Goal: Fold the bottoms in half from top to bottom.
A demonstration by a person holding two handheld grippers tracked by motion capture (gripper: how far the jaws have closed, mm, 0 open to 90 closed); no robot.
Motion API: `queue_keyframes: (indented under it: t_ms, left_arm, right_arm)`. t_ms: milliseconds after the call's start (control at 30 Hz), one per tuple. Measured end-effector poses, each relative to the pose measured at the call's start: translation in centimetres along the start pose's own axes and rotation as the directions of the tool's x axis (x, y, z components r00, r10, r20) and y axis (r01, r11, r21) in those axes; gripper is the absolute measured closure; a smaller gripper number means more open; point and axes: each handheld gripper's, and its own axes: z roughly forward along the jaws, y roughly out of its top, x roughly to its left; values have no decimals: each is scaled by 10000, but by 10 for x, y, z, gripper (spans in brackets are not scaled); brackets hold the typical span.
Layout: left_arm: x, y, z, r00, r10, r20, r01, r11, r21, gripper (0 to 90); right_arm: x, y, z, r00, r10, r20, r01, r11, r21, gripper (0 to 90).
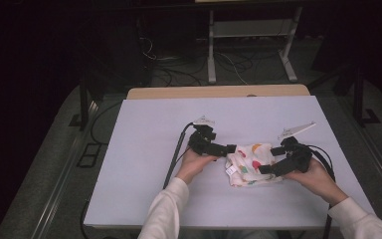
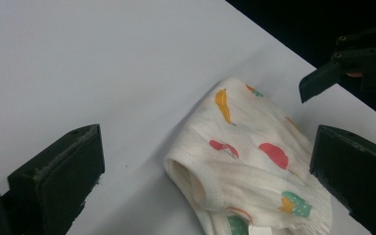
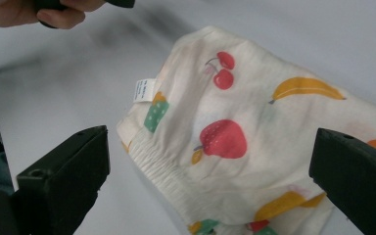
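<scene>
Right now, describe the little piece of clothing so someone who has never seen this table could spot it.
On the white table, look near the front edge, between the person's two hands. The folded garment lies there: cream cloth printed with cherries, strawberries and bananas, with a small white label.

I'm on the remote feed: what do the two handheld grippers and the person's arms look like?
Both the left gripper and the right gripper are black, angular tools with two blocky black jaws. Each carries a grey three-cornered plate on top and trails a black cable. The jaw pads are flat, rectangular and matte. The person wears long off-white sleeves.
</scene>
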Motion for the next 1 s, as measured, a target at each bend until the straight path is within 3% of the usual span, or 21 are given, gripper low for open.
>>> queue_keyframes:
  t_ms: [333, 1000]
  left_arm:
    - [5, 8, -2, 9998, -96, -162, 95, 9999, -33, 0]
    - [26, 3, 8, 9970, -701, -320, 702, 9975, 35, 0]
  right_arm:
    - [-23, 5, -4, 9985, 531, -135, -533, 9984, -209, 0]
    - [-56, 2, 7, 9907, 1334, 264, -1317, 9897, -560, 0]
